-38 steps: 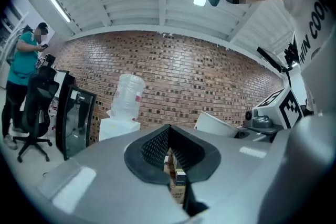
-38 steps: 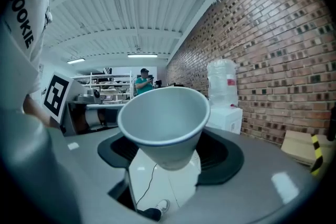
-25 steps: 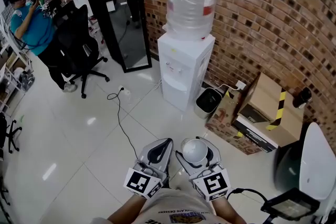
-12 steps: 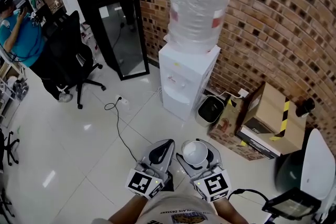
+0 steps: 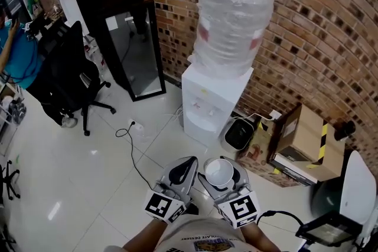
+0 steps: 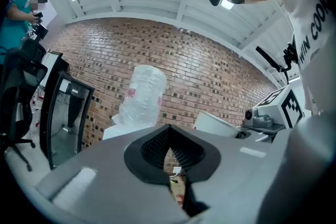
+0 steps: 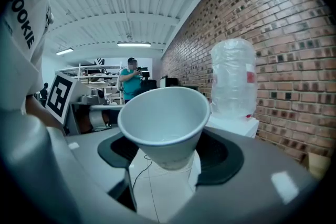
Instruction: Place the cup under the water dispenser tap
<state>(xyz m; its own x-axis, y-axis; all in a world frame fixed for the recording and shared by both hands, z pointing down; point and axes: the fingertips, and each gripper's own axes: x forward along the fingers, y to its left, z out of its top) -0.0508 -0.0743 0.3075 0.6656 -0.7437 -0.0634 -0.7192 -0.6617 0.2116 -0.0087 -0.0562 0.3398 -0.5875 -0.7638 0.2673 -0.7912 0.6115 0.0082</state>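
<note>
A white paper cup (image 5: 219,172) (image 7: 164,123) stands upright between the jaws of my right gripper (image 5: 221,177) (image 7: 169,162), which is shut on it. My left gripper (image 5: 180,173) (image 6: 169,157) rides beside it with its jaws closed together and nothing in them. Ahead stands the white water dispenser (image 5: 211,104) (image 7: 233,123) (image 6: 121,131) against the brick wall, with a clear bottle (image 5: 232,23) (image 7: 233,78) (image 6: 140,94) wrapped in plastic on top. Its taps (image 5: 207,108) face me, some way beyond both grippers.
A small black bin (image 5: 238,134) and cardboard boxes (image 5: 298,141) stand right of the dispenser. A black-framed mirror panel (image 5: 134,50), a black office chair (image 5: 65,77) and a person in teal (image 5: 15,56) are to the left. A cable (image 5: 133,144) trails over the white floor tiles.
The whole view has closed in on the dispenser, which now looks larger and nearer. Both grippers moved forward together, the cup still held.
</note>
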